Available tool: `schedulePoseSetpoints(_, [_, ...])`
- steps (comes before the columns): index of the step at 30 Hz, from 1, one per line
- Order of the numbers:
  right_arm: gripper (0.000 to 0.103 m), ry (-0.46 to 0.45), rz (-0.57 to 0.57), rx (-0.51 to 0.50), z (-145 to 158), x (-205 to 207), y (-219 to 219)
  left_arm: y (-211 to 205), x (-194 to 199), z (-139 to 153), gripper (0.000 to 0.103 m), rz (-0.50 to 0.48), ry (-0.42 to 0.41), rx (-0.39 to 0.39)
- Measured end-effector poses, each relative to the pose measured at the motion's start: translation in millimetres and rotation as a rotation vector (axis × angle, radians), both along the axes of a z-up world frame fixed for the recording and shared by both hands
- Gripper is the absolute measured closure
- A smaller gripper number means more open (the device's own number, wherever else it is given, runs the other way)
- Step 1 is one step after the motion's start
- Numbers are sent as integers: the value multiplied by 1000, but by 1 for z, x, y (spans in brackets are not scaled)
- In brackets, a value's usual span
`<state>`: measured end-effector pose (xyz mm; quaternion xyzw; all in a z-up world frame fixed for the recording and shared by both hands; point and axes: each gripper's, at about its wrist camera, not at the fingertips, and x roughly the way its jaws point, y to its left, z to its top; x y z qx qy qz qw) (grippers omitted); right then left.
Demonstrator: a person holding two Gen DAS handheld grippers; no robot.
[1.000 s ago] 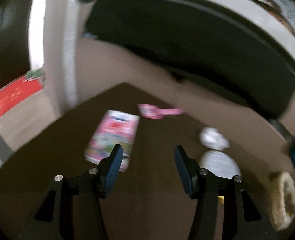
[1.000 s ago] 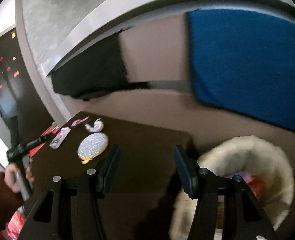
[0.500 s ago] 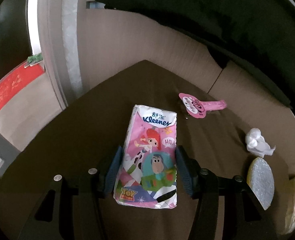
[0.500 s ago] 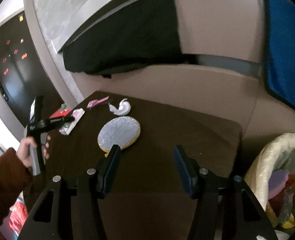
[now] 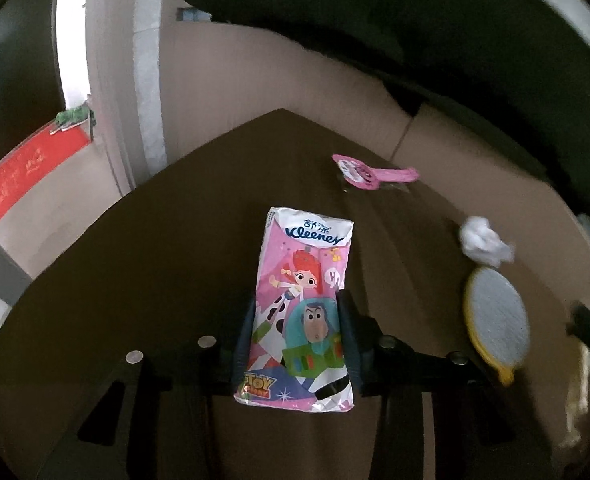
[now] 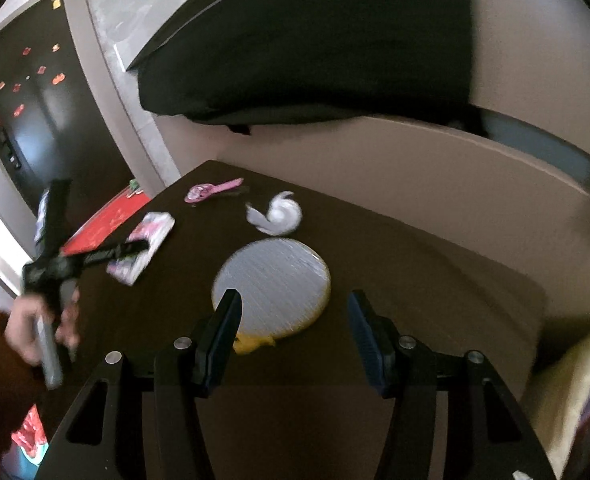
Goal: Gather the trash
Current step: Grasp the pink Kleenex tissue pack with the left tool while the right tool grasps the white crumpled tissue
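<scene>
The left gripper (image 5: 299, 332) has its fingers pressed against both sides of a pink tissue pack (image 5: 301, 304) printed "Kleenex" and "Toy", lying on the dark table (image 5: 155, 264). The right gripper (image 6: 293, 336) hangs with fingers spread above a round pad (image 6: 273, 286).

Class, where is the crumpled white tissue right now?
The crumpled white tissue lies on the dark table, just beyond the round pad and right of the pink wrapper.

- Home living room: dark brown wooden coffee table (image 6: 415, 264) beside a beige upholstered sofa (image 6: 375, 168) with a black cushion (image 6: 315, 40).
- Dark door with red festive stickers (image 6: 19, 88), red doormat (image 5: 23, 168).
</scene>
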<state>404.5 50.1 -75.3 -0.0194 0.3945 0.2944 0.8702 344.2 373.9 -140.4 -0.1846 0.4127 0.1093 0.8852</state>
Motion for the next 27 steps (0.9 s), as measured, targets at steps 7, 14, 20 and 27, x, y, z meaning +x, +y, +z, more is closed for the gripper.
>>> schedulePoseSetpoints(7, [51,-31,-33,-20,-18,49,54,-13,-62,23,63,12,-104,-48])
schedulePoseSetpoints(14, [51,12,-81,-30,-35,97,83,-23,-81,34,63,13,-162,-37])
schedulePoseSetpoints(20, [64,71,-12,-97,-54,108,101,-23,-78,32,63,20,-158,-58])
schedulePoseSetpoints(27, [92,-32,44,-97,-26,76,82,-36,-75,37,63,6,-170,-48])
